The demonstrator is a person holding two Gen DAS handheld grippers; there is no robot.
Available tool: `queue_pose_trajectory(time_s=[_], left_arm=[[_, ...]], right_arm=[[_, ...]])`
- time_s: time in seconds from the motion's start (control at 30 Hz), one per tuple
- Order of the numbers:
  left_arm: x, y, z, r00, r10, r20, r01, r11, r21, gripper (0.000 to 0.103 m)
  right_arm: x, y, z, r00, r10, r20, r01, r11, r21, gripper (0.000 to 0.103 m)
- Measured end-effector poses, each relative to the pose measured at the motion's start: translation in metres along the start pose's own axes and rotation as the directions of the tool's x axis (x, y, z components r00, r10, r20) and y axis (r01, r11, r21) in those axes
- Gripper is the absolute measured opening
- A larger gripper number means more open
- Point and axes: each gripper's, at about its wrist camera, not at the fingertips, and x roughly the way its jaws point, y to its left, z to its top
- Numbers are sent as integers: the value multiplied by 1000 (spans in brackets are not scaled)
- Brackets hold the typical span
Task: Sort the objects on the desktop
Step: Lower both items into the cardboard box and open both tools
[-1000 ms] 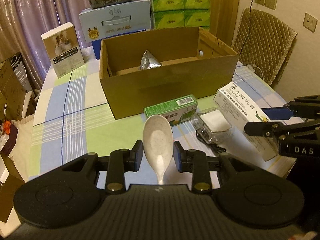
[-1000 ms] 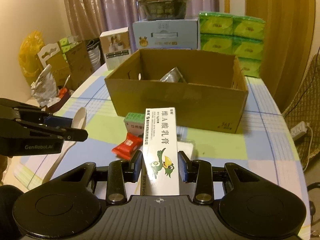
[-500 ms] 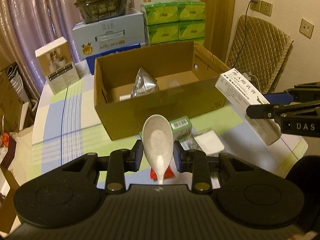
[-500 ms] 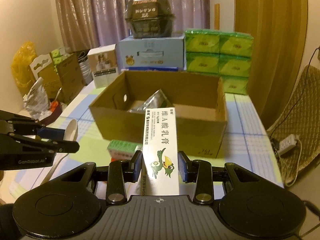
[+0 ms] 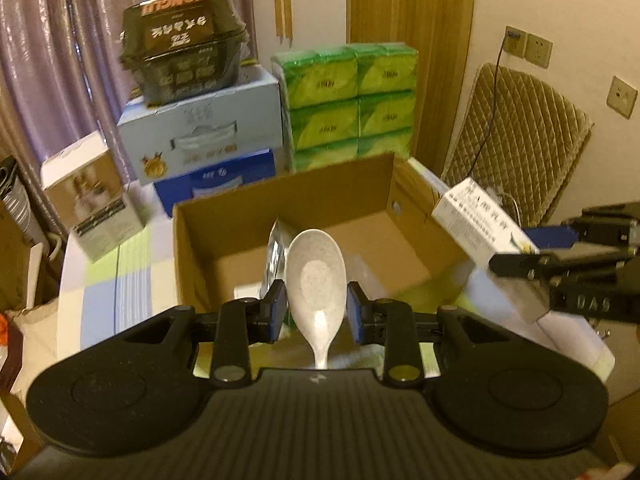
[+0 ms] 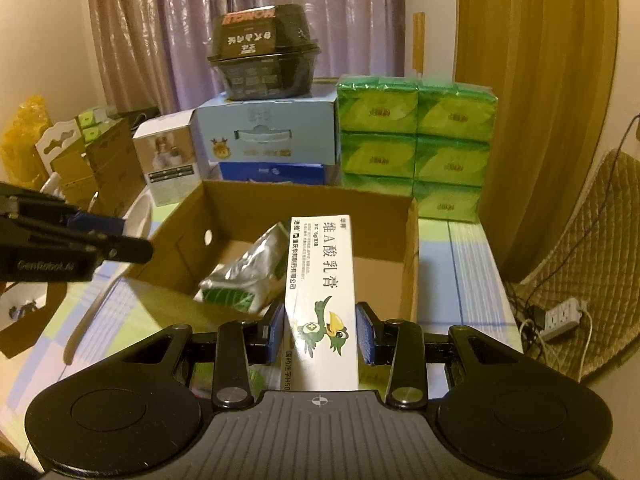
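From my left wrist camera, my left gripper (image 5: 316, 307) is clamped on a white spoon (image 5: 317, 280), bowl up, held over the near wall of the open cardboard box (image 5: 248, 216). A silver pouch (image 5: 274, 258) stands inside the box behind the spoon.

From my right wrist camera, my right gripper (image 6: 320, 330) grips a white ointment carton (image 6: 322, 296) upright above the box's near right corner. The pouch lies inside, left of the carton.

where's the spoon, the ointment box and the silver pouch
spoon (image 5: 316, 276): left wrist view, on its bowl, between the gripper fingers
ointment box (image 6: 322, 296): right wrist view, on its printed front face
silver pouch (image 6: 248, 272): right wrist view, on its crinkled side, inside the cardboard box
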Motion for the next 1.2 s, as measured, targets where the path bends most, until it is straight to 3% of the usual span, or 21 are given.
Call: queue_pose_trajectory(time_s=[0.23, 0.4, 0.8, 1.1, 1.2], left_arm=[[43, 9, 40, 1000, -29, 2, 29, 1000, -3, 27], [70, 13, 50, 999, -42, 1, 42, 999, -7, 27], [119, 14, 58, 999, -52, 11, 52, 998, 18, 27], [118, 26, 39, 998, -59, -10, 59, 998, -18, 28], [114, 28, 32, 998, -54, -12, 54, 998, -20, 33]], right_arm=[[39, -13, 34, 1000, 3, -9, -3, 1000, 1, 35], [64, -19, 46, 1000, 6, -27, -6, 1000, 7, 35], [104, -35, 49, 998, -1, -69, 4, 1000, 31, 35], [115, -40, 46, 996, -5, -86, 8, 999, 34, 35], [117, -39, 45, 996, -6, -88, 9, 999, 34, 35]])
